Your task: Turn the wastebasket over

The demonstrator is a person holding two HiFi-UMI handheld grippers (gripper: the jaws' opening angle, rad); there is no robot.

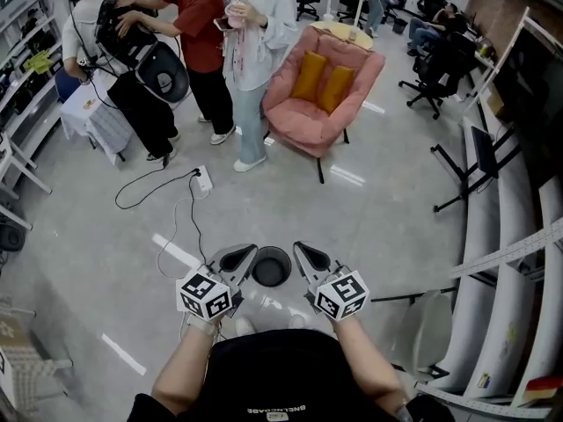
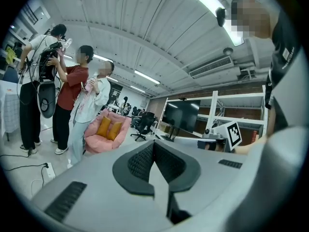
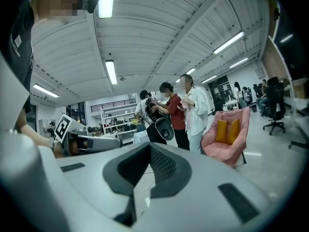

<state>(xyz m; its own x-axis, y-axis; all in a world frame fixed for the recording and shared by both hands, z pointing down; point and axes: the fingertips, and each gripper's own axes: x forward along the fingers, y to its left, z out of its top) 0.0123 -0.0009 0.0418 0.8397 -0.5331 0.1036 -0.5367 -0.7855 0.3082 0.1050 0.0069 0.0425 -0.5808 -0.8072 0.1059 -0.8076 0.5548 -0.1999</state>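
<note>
The wastebasket (image 1: pixel 271 266) is a dark round bin standing on the grey floor, seen from above just ahead of the person's feet. My left gripper (image 1: pixel 247 252) hovers at its left side and my right gripper (image 1: pixel 301 251) at its right side, both above it and apart from it. Both grippers point roughly level. In the left gripper view the left gripper (image 2: pixel 153 148) has its jaws shut with nothing between them. The right gripper (image 3: pixel 147 149) in its own view is shut and empty too. The bin shows in neither gripper view.
A pink armchair (image 1: pixel 321 95) with orange cushions stands further ahead. Three people (image 1: pixel 255 51) stand at the back left. A power strip with its cable (image 1: pixel 202 179) lies on the floor. Long white desks (image 1: pixel 493 262) run along the right, shelves (image 1: pixel 18 104) along the left.
</note>
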